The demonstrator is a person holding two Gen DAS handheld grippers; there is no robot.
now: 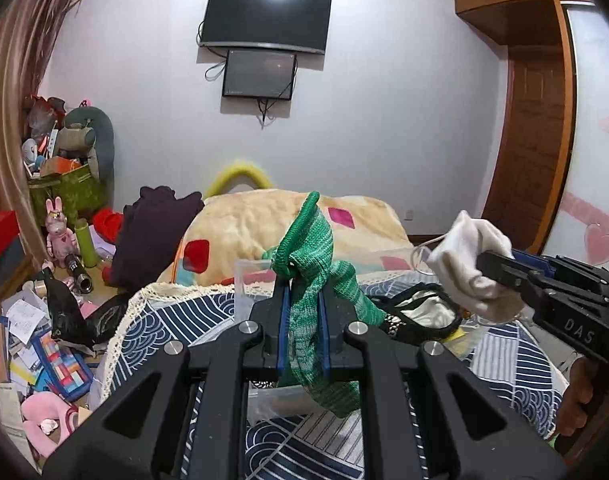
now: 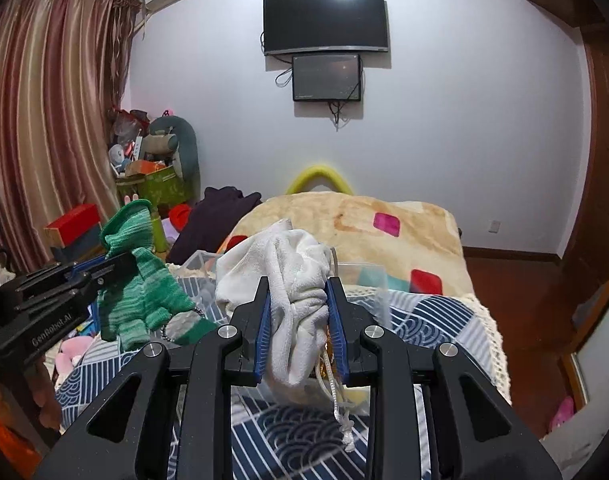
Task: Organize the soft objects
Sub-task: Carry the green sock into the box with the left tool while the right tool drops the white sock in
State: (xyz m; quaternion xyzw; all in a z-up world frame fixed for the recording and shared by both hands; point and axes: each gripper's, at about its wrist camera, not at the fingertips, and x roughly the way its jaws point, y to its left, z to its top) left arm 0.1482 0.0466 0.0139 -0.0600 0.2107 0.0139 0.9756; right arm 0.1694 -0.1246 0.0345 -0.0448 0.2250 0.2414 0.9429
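My left gripper (image 1: 303, 280) is shut on a green knitted glove (image 1: 308, 280) and holds it above the bed; the glove hangs down on both sides of the fingers. It also shows in the right wrist view (image 2: 140, 284), at the left. My right gripper (image 2: 298, 284) is shut on a white cloth drawstring pouch (image 2: 292, 280), its cord dangling below. In the left wrist view the pouch (image 1: 468, 260) and right gripper (image 1: 490, 266) are at the right. A clear plastic box (image 1: 252, 280) stands on the bed under both.
The bed has a blue patterned cover (image 1: 176, 320) and a beige blanket (image 1: 264, 220). A black-rimmed pouch (image 1: 420, 316) lies on the bed. A dark garment (image 1: 152, 232) drapes at the bed's left. Toys and boxes (image 1: 60, 240) clutter the floor at the left.
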